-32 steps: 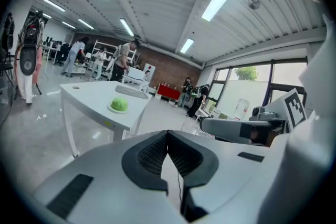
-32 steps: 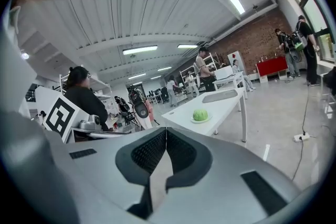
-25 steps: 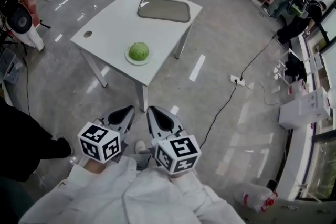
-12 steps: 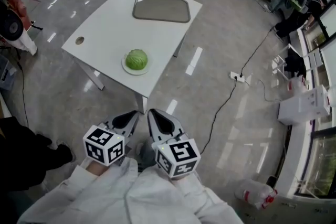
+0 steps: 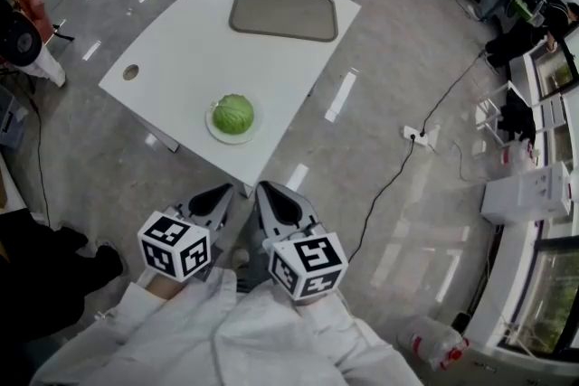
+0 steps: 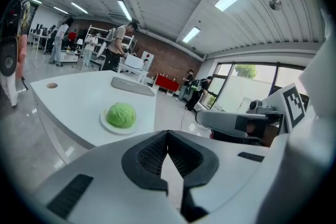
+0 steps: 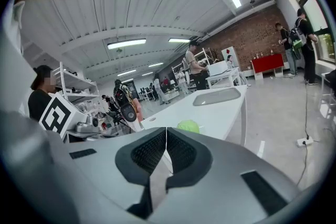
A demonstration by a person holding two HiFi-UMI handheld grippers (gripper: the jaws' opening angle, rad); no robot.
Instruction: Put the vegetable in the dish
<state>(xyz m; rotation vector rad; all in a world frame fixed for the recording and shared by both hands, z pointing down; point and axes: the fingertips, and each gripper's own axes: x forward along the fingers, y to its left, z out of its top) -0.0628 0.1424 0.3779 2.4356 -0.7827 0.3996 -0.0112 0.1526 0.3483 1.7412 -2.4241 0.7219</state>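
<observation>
Left gripper (image 5: 215, 197) clenched on nothing, short of the table (image 5: 172, 59). Cabbage (image 5: 233, 114) sits on a small white plate (image 5: 226, 139) near the table edge. Right gripper (image 5: 273, 199) also clenched, empty. If the grey tray (image 5: 282, 12) is the dish, we've got pick and place both left.

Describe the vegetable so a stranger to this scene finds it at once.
Start at the white rectangular table. Near its nearest corner, a small white plate holds a round green cabbage. It is the only green, ball-shaped thing there; the grey tray is flat.
</observation>
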